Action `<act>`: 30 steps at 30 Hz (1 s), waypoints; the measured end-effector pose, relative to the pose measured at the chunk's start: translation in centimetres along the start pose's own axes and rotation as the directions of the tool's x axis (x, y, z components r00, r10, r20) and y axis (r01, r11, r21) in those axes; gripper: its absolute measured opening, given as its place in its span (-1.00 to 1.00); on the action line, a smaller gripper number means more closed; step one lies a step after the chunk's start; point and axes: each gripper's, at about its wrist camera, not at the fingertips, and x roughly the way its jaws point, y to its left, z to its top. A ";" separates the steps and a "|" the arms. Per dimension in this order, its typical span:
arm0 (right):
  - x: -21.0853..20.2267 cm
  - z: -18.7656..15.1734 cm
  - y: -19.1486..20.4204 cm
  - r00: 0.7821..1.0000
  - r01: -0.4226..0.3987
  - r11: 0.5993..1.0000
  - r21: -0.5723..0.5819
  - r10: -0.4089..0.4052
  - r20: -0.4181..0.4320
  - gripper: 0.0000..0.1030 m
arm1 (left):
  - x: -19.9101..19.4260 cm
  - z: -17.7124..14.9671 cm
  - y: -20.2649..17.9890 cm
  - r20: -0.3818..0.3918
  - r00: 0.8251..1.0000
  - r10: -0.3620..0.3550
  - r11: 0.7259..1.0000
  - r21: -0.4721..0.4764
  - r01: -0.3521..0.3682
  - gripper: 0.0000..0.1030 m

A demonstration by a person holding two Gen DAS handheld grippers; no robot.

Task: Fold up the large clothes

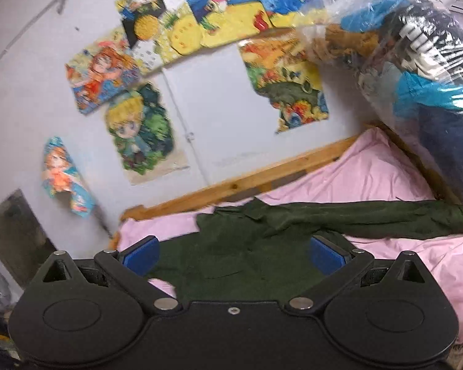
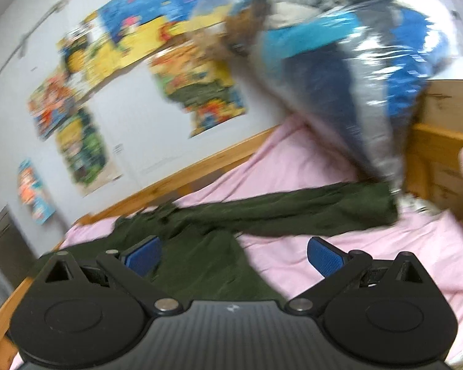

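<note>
Now, left gripper [image 1: 233,256]: jaws spread wide, blue pads [image 1: 142,257] holding nothing, poised over the garment's body.
Right gripper [image 2: 234,257]: likewise wide open and empty, over the garment's edge and the bare sheet.
Garment: dark green long-sleeved shirt [image 1: 247,259] lying flat on the bed, one sleeve [image 2: 308,212] stretched out toward the headboard end.
Surface: pink sheet [image 1: 370,172] inside a wooden bed frame [image 1: 247,182].
Beside it: clear plastic bag of clothes [image 2: 339,71] standing at the sleeve's end.
Room: pale wall [image 1: 213,101] covered with cartoon posters [image 1: 139,129].
</note>
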 end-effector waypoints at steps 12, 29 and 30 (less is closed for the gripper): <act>12.0 0.9 -10.8 0.942 0.335 0.891 0.307 -0.327 -0.079 0.96 | 21.2 -5.4 -6.1 -0.086 0.968 -0.235 0.972 -0.025 0.234 0.99; 23.2 -5.0 -10.6 0.732 0.616 0.750 0.241 -0.658 0.178 -0.27 | 48.2 -4.3 -4.4 0.025 0.928 -0.371 0.923 -0.098 0.372 0.99; 23.2 -5.2 -10.0 0.732 0.622 0.753 0.215 -0.657 0.181 -0.40 | 49.3 -3.5 -5.4 0.038 0.914 -0.403 0.911 -0.078 0.405 0.99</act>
